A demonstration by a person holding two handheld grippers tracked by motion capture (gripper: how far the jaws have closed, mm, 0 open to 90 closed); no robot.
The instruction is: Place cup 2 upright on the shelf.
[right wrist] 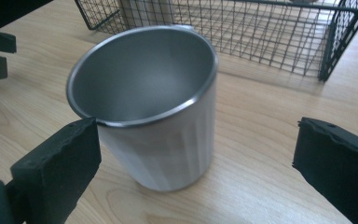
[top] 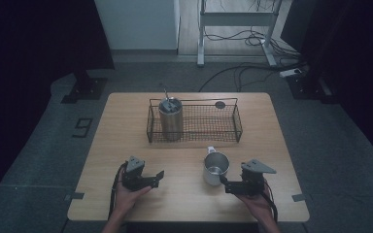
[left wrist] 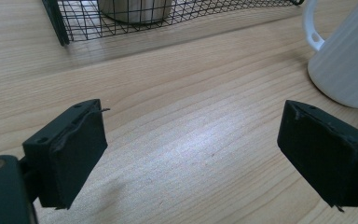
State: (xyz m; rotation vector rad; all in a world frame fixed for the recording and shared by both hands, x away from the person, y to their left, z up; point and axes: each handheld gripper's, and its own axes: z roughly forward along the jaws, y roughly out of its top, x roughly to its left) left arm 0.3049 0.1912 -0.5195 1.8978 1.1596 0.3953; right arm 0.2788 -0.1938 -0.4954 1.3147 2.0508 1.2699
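Our right gripper (right wrist: 191,154) sits just beside the upright mug (right wrist: 154,112) — jaws apart, nearer than our left gripper (top: 148,178), also apart.

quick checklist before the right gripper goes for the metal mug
1. Right gripper jaws open: ok, they stand wide apart.
2. White ribbed steel mug with a handle upright on the light wooden table: ok.
3. Mug between the jaws: not ok, it stands just ahead, close by one jaw.
4. Mug empty: ok, its inside looks bare.
5. Left gripper out of the way: ok, open and apart from the mug.
6. Room in the black wire basket beside the tall steel tumbler: ok.
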